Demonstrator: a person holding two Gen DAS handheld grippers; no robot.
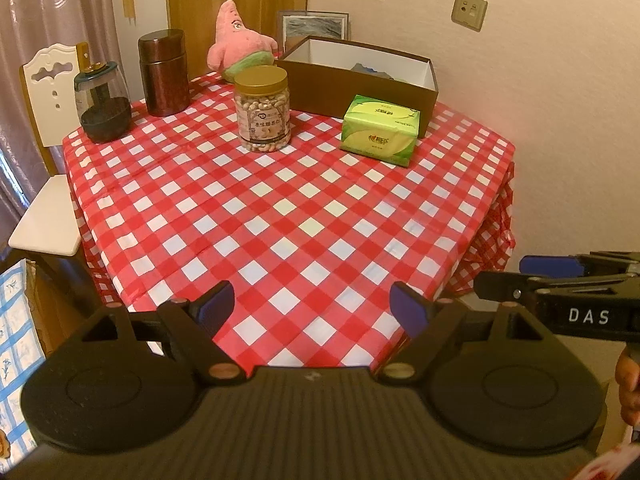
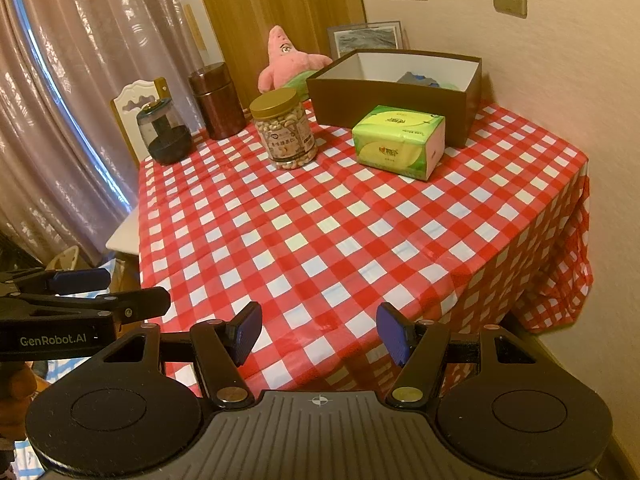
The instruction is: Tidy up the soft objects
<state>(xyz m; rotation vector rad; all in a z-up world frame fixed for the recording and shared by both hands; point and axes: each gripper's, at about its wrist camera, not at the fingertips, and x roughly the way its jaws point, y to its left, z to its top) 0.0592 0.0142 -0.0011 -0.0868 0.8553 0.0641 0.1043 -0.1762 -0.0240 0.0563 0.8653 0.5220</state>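
A pink star plush toy sits upright at the table's far edge, behind the nut jar. A green tissue pack lies in front of an open brown box, which holds a grey-blue soft item. My left gripper hovers open over the near table edge, nothing between its blue pads. My right gripper is open too, empty, beside it over the near edge. Each gripper shows in the other's view, the right gripper at right, the left gripper at left.
On the red-checked tablecloth stand a jar of nuts, a dark brown canister and a glass jar with a black bowl. A white chair stands left; a wall runs along the right.
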